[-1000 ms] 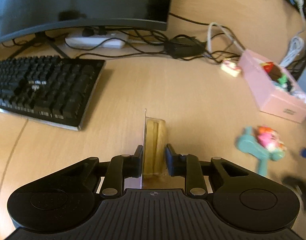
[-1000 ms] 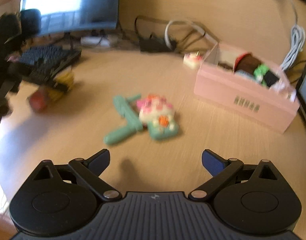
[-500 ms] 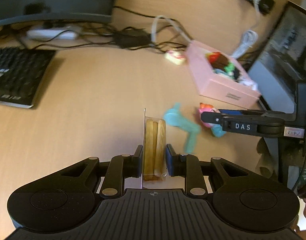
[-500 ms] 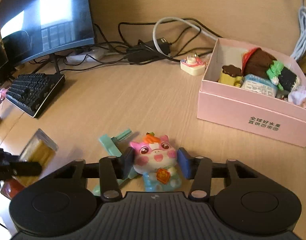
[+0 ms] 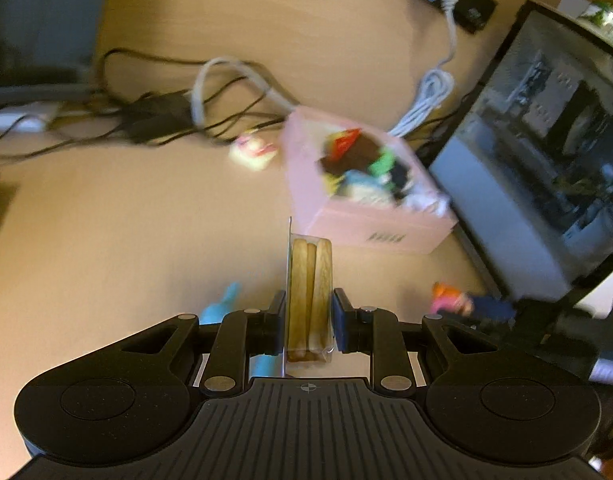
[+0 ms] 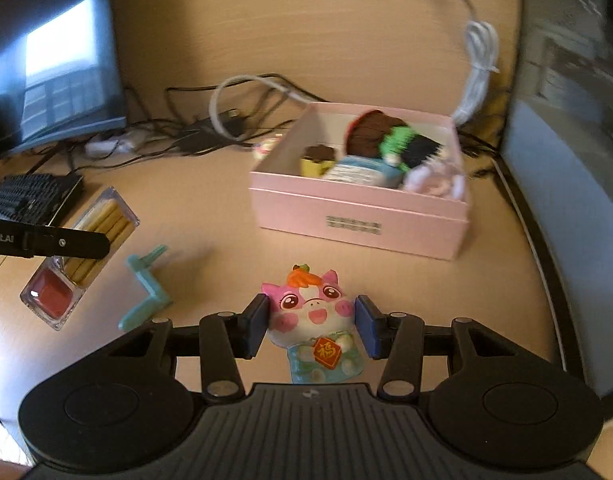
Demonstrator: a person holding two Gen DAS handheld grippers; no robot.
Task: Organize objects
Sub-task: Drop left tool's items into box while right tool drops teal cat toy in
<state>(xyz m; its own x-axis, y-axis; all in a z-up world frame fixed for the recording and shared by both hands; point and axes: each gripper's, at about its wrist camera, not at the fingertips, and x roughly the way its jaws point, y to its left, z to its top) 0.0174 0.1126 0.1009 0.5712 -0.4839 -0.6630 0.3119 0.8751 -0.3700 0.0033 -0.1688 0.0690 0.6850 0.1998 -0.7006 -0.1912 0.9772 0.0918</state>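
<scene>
1. Since a moment ago the right gripper (image 6: 309, 326) has closed on the pig toy (image 6: 312, 322) and lifted it toward the pink box (image 6: 358, 220).
2. The left gripper (image 5: 309, 320) keeps clenching the biscuit pack (image 5: 310, 296), now swung to face the box (image 5: 370, 228).
3. Both loads look ready to drop in.
4. The box is crowded at its right; the left end has room. The green toy (image 6: 144, 288) lies between the grippers.

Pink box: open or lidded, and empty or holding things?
Open and partly filled. The pink box shows no lid on top; its bare inner wall is visible and several small toys sit inside, mostly toward its right side.
</scene>
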